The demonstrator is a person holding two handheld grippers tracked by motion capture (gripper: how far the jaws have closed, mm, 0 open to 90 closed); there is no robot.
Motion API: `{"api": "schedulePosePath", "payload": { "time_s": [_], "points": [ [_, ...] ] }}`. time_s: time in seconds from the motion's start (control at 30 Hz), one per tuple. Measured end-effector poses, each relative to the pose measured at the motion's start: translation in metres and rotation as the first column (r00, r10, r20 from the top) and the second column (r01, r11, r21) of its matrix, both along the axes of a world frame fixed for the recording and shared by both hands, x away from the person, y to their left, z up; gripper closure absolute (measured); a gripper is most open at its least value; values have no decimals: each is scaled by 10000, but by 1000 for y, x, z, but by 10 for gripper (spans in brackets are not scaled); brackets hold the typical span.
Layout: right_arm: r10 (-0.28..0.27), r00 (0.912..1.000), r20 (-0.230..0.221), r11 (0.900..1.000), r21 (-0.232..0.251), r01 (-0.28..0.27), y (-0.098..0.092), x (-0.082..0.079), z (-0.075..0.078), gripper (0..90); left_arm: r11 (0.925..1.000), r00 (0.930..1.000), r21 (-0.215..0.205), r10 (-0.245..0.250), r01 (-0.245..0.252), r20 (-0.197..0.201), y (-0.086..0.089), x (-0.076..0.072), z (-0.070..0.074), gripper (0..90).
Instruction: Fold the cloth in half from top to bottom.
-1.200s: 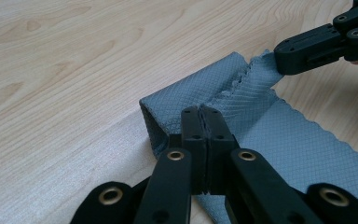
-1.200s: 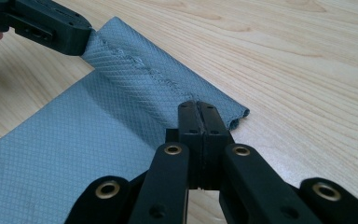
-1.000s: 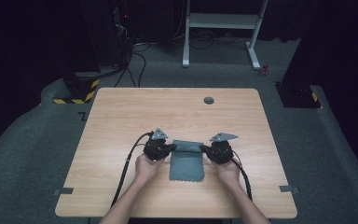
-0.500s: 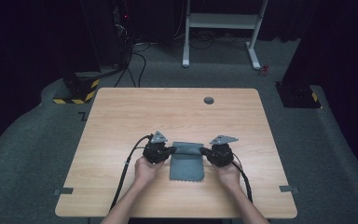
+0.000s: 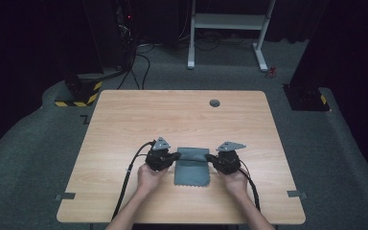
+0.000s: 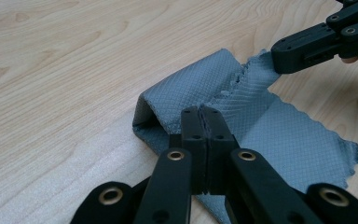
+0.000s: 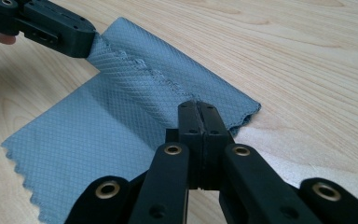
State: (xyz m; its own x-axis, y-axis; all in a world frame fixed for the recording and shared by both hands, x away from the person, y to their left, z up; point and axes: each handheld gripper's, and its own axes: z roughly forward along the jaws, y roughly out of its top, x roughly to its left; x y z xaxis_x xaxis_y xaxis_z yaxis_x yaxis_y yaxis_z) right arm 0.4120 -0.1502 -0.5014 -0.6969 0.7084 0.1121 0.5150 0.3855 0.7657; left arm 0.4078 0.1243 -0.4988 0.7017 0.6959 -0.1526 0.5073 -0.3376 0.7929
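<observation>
A small grey cloth lies on the wooden table, near the person's edge and about in the middle from side to side. Its far part is folded back over itself, so a soft roll runs along the 12 o'clock side of the cloth. The near edge lies flat and has a zigzag cut.

The left gripper sits at 9 o'clock from the cloth. Its jaws are pressed together on the left end of the folded edge. In the left gripper view, the cloth is pinched right at the tips of the left gripper.

The right gripper sits at 3 o'clock from the cloth. Its jaws are clamped on the other end of the same fold. In the right gripper view, the right gripper bites the cloth at its edge.

A small dark round cap sits in the table at 12 o'clock, well apart from the cloth.
</observation>
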Motion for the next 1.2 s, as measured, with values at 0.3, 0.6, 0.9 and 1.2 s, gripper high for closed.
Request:
{"api": "schedulePosePath", "payload": {
  "time_s": [0.3, 0.6, 0.9, 1.2],
  "points": [
    [95, 10000, 21, 9998, 146, -95, 0, -7, 0, 900, 9997, 10000, -231, 31, -31, 10, 3, -9, 0, 893],
    [194, 9998, 21, 9995, 256, -194, -2, -15, -1, 900, 9997, 9999, -223, -110, 112, 87, 4, -17, -1, 893],
    [311, 9995, 69, 9991, 296, -313, -2, -23, -2, 900, 9997, 9996, -96, -218, 219, 201, 5, -24, -2, 893],
    [412, 9990, 177, 9987, 287, -417, -4, -30, -4, 900, 9994, 9992, -66, -337, 339, 222, 4, -31, -4, 893]
  ]
}}
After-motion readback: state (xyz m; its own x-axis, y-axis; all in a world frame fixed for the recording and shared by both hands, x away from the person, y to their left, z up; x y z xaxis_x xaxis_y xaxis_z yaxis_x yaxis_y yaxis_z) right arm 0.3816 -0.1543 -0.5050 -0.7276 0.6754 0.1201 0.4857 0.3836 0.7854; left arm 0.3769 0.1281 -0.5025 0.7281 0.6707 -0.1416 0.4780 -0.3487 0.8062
